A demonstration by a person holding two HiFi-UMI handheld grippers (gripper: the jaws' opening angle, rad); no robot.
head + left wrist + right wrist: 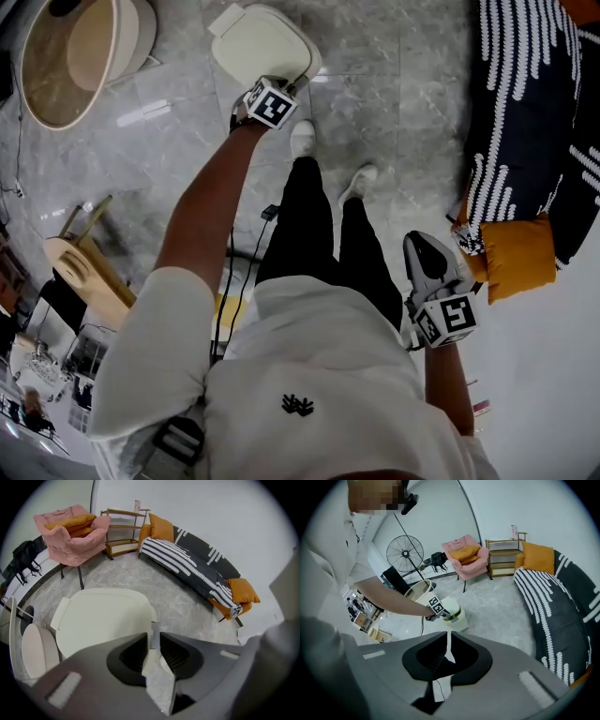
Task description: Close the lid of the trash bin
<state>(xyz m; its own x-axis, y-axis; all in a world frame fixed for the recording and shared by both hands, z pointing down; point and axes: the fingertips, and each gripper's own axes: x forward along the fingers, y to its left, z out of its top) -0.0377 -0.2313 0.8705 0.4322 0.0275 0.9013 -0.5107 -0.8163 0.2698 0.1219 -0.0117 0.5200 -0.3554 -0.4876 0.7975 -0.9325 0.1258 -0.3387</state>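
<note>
Reaching down with the left gripper [153, 640] over the near edge of the cream trash bin lid [267, 42], jaws slightly spread, with only floor in the gap. Lid lying flat on the trash bin [459, 620], out on the grey stone floor [394, 103] just ahead of the white shoes [302, 139], well apart from the striped sofa [525, 112]. Holding the right gripper [448, 637] beside the hip, jaws nearly together with a thin slit, pinching nothing
</note>
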